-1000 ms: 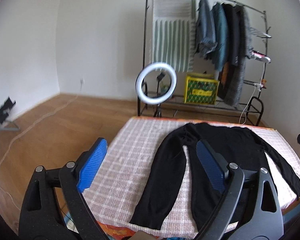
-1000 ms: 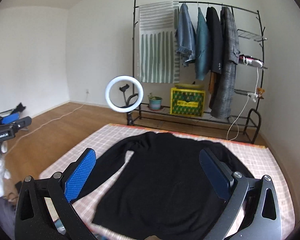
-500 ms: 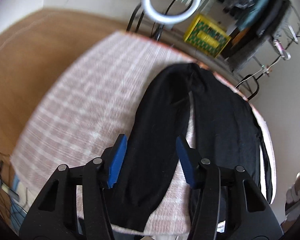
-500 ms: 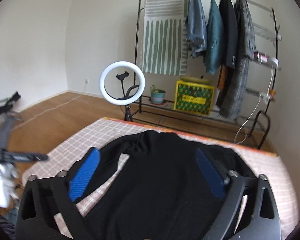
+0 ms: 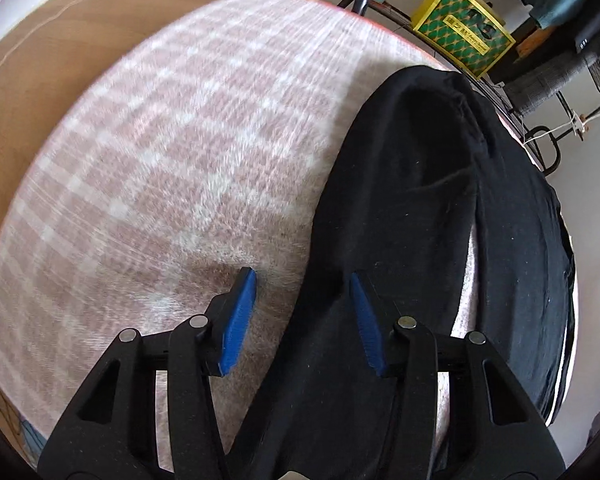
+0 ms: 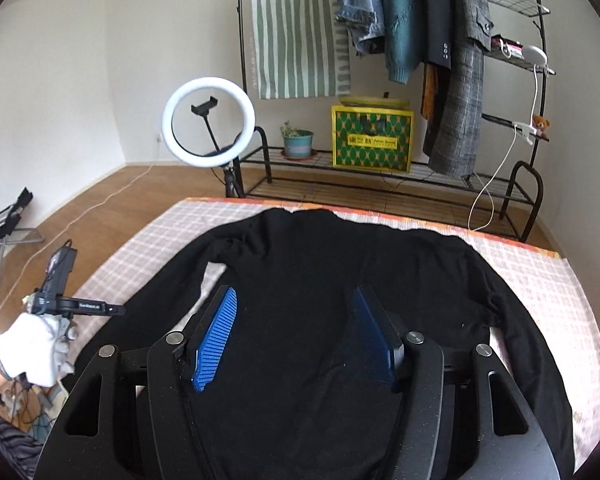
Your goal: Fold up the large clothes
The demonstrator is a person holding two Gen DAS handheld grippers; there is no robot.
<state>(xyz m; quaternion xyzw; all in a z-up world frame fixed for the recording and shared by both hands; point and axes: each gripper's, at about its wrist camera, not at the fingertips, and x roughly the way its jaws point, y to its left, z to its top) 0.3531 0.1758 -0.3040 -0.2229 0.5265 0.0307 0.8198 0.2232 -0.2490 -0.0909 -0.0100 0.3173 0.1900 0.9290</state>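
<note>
A black sweater (image 6: 320, 280) is laid flat on the checked blanket (image 5: 160, 140) covering the tabletop, its sleeves spread to either side. The left tongs (image 5: 302, 300) are held low over the sweater's left sleeve (image 5: 380, 220), their jaws closing, with the sleeve's edge between the pads but not yet pinched. The right tongs (image 6: 294, 328) are held above the sweater's body, their jaws closing, nothing grasped. Beyond the sweater, a ring light (image 6: 208, 122) is seen.
</note>
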